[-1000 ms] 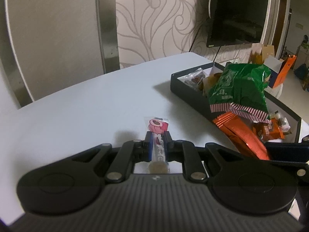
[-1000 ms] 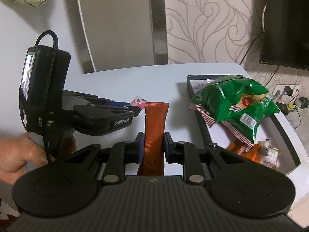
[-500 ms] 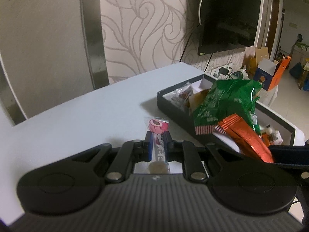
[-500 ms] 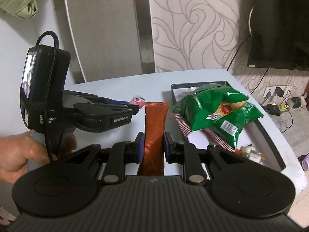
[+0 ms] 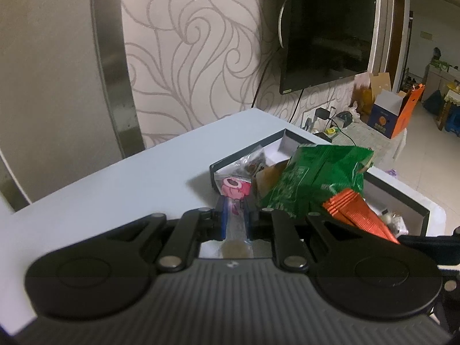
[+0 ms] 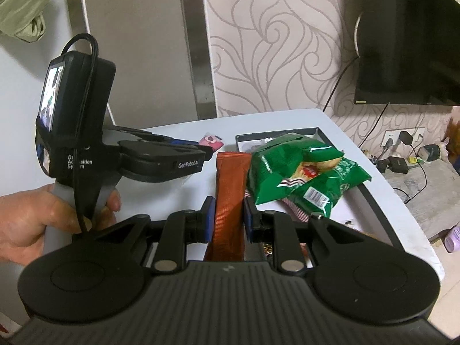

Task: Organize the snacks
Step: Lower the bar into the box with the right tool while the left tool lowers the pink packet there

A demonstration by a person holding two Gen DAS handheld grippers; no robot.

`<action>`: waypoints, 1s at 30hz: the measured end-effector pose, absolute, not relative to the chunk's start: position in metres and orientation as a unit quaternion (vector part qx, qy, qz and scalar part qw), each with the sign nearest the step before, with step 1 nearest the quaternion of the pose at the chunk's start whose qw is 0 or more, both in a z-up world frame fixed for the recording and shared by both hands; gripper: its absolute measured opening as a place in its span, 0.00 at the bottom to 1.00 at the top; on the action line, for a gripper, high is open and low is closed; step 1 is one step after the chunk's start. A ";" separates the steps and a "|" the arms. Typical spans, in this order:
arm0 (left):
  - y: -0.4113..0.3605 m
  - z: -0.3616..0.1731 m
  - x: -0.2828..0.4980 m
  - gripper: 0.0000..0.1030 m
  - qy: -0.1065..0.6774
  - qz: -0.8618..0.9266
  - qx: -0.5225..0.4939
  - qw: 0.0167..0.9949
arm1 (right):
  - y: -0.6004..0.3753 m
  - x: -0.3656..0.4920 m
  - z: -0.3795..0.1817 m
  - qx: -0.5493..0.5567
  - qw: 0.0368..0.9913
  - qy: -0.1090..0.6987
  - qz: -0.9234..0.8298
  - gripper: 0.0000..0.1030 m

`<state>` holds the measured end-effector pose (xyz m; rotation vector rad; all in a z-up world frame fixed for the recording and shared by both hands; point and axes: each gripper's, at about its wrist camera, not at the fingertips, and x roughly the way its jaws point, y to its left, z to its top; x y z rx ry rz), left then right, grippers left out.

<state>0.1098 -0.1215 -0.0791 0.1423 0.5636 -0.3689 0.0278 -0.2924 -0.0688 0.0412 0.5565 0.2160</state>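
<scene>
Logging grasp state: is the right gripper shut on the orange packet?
Shut on it: the right gripper has both pads pressed against the orange packet.

A tray sits on the tabletop toward its right end, with a chip bag lying in it over smaller packets. Left of the tray, a candy and, to its right, a sachet are held above the tabletop. A TV hangs on the wall behind.

the black plastic left gripper reads "genrobot.ai" in white on its side; white lettering on its black handle body is partly hidden by a cable.
</scene>
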 end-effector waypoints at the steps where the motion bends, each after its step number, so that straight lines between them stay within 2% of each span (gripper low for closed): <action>1: -0.123 -0.079 0.111 0.14 0.276 -0.182 0.071 0.941 | -0.294 0.028 -0.069 0.021 0.956 0.274 0.105 0.24; 30: -0.176 -0.073 0.152 0.14 0.267 -0.213 0.079 0.936 | -0.336 0.044 -0.072 0.040 0.958 0.278 0.065 0.24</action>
